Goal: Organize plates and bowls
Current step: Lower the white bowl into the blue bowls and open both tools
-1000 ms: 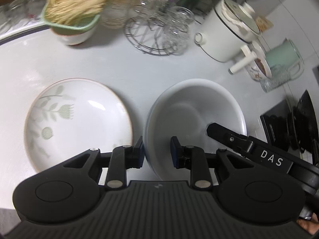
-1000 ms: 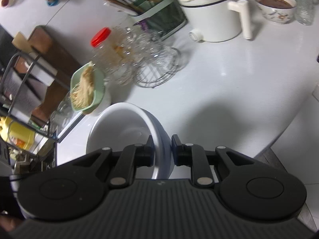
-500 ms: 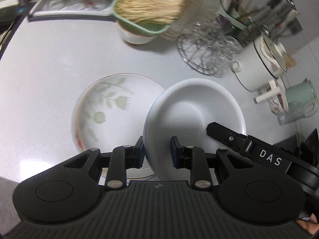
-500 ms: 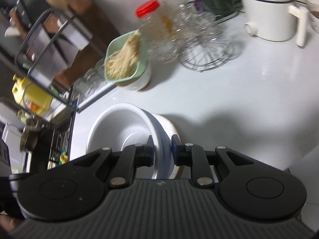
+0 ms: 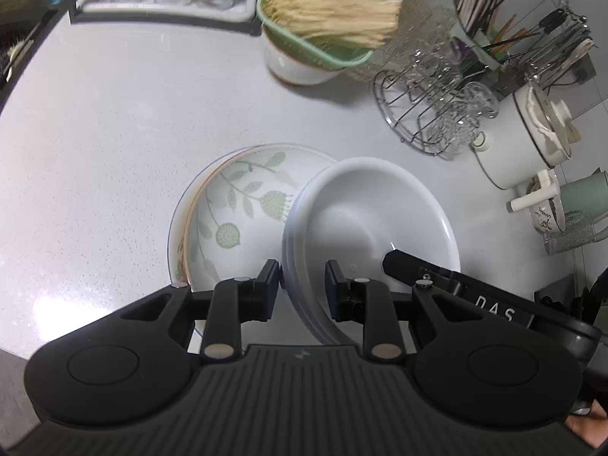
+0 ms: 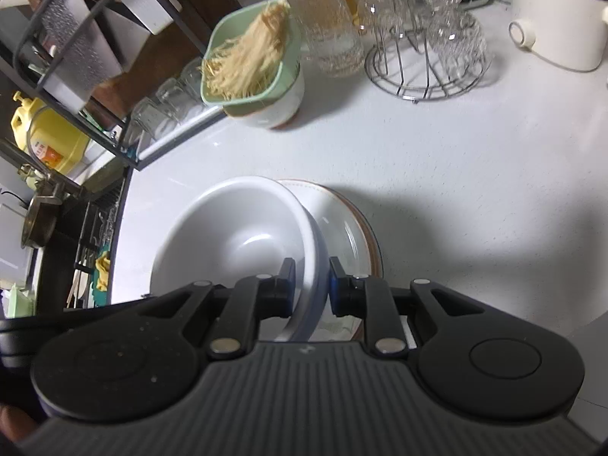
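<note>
White plastic bowl (image 5: 364,220) held by both tools, rim pinched on opposite sides: left gripper (image 5: 303,285) clamped on the near-left rim, right gripper (image 6: 311,285) clamped likewise, its black arm in the left view lettered "DAS". Both point steeply down, bowl tilted over the leaf-patterned plate (image 5: 235,205) on the speckled white counter (image 5: 114,121), overlapping its right edge; contact unclear. Open counter left and beyond; farther back, green colander of noodles (image 5: 326,26), wire glass rack (image 5: 429,110), white pot (image 5: 532,133).
</note>
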